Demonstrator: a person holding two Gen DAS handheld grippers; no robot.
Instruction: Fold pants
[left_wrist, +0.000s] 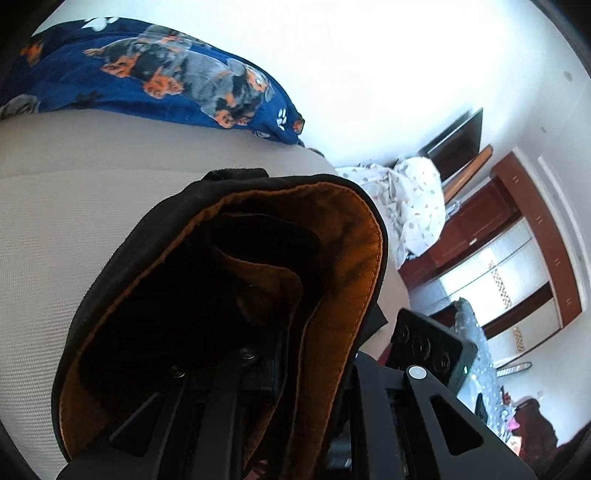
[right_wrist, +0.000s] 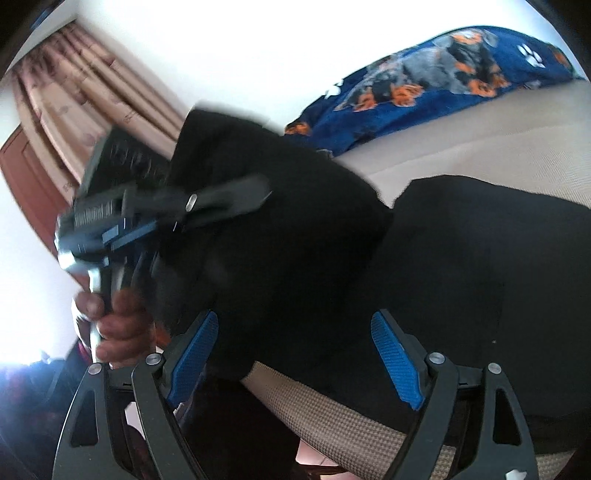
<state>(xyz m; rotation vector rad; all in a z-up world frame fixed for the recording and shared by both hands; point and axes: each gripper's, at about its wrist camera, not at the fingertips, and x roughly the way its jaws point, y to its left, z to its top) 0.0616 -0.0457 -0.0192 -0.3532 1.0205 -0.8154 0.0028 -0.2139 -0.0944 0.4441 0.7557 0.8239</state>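
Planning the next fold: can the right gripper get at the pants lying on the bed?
Probably yes. The right gripper is open just above the pants, with nothing between them.

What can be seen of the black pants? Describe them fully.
The black fabric pants with a tan-brown lining look thick and soft. One end is lifted and draped, shut in the left hand-held gripper, its lining turned toward that camera. The rest lies on the beige woven bed surface. The open right hand-held gripper hovers above them.
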